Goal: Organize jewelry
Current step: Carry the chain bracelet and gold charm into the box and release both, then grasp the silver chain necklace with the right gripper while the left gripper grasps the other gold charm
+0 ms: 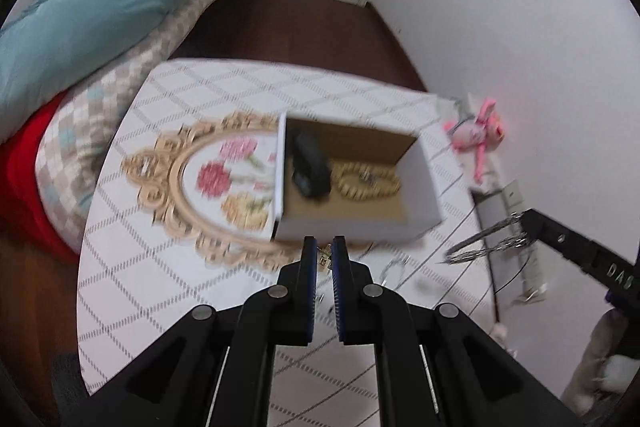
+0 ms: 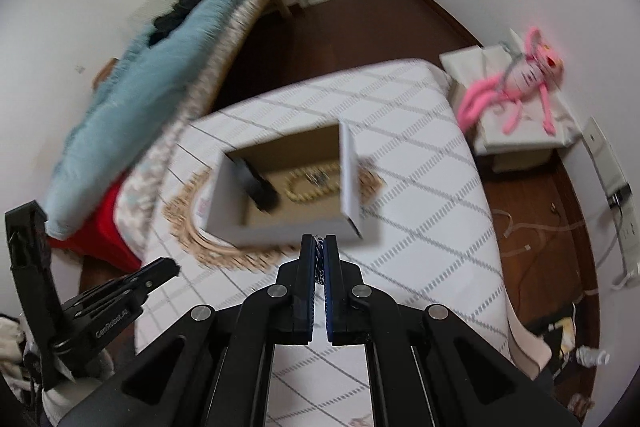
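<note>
**Silver chain and gold piece both held short of the box**

Silver links showed between the closed pads of the right gripper point(image 2: 319, 239), pinched tight at the tips. In the left wrist view the same silver chain point(image 1: 486, 245) hung out from that gripper in blurred loops, above the table and to the right of the box. The left gripper point(image 1: 324, 245) was nearly closed on a small gold piece point(image 1: 324, 257); too blurred to say what kind, and I could not tell how firm the hold was.

The white cardboard box point(image 1: 360, 227) stood open on the quilted white table cover point(image 1: 160, 287), partly over an ornate gold-framed floral tray point(image 1: 208, 195). Inside lay a black item point(image 1: 310, 167) toward the left wall and a gold bead necklace point(image 1: 366, 181) coiled on the floor, with something small and dark resting on it. Bare floor remained along the near wall.

Key relation: from both grippers the box lay straight ahead and lower, its near wall just beyond the fingertips in each view. Its long axis ran left to right across both views, so either tool would cross the near long wall to reach inside. Neither tip was yet over the opening. Both looked about equally close; the left one sat nearer the box's middle, the right one toward its right half.

Judgement: drop-off not yet done for either piece. The dangling chain loops could snag on the wall if carried in low.
</note>
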{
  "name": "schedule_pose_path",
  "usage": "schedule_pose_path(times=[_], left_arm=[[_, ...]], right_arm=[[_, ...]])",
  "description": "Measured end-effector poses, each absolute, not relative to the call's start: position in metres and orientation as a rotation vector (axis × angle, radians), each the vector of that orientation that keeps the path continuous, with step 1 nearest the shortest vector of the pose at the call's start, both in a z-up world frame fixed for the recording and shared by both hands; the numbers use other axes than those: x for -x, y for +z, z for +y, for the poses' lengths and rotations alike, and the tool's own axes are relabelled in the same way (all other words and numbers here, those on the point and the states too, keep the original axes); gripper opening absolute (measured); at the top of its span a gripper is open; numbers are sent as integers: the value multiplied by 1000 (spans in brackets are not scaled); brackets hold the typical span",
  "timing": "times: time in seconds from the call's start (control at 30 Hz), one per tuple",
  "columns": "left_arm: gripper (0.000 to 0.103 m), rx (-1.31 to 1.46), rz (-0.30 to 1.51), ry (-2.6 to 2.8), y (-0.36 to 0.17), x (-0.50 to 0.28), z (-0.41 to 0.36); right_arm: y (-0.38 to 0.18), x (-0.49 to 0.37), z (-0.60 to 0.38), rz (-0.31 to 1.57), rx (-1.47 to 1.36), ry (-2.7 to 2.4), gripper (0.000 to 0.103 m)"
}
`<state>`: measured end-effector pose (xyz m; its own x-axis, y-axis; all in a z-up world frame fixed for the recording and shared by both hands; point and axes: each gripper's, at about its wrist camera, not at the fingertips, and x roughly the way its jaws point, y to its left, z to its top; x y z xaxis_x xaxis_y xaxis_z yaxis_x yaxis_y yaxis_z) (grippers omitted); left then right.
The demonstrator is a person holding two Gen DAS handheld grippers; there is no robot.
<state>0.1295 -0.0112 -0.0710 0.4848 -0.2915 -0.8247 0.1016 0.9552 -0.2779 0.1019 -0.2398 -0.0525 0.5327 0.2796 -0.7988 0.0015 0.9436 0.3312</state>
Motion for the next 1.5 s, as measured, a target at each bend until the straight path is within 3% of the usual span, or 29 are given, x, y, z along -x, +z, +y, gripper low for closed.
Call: schedule_pose_path(times=[0.23,0.63,0.7,0.77,0.8,0.93,1.0,1.03,1.07,1.17,1.23,1.33,1.5], left_arm=[[5,148,1044,-267,-67,-179,-24],[10,137,1221,-207,-109,-226,-26],[25,130,1228,-173,-110,-228,-24],[72,112,1217,-129,-109,-229,-21],[78,115,1203,-110,-107,-229,-19],[79,110,1189,-77,-106,-229,-12],[85,84,1177,-59,-105,-227,-12],[92,64,1162,-48,-104,-225,-12],[98,52,1151,-42,-104,-223,-13],[103,12,1118,-13,-103,-217,-14],[103,-18,1098,7,-105,-214,-15],[103,-39,1094,25,-110,-211,-17],[103,-35,1080,35,-106,-208,-16]], right_arm=[[-28,-150,-218,971,-258,241,4],[-73,-217,-200,1140,-279,296,4],[-79,-220,-197,1158,-286,308,4],[-84,-221,-193,1176,-290,319,4],[-87,-223,-191,1190,-283,324,4],[-111,-232,-189,1282,-235,310,5],[-122,-235,-190,1320,-170,256,5],[-124,-235,-192,1318,-154,242,9],[-123,-233,-195,1308,-139,220,22],[-118,-226,-200,1265,-78,166,60],[-118,-220,-200,1247,-2,103,66],[-124,-218,-203,1249,63,39,94],[-129,-214,-206,1234,81,4,98]])
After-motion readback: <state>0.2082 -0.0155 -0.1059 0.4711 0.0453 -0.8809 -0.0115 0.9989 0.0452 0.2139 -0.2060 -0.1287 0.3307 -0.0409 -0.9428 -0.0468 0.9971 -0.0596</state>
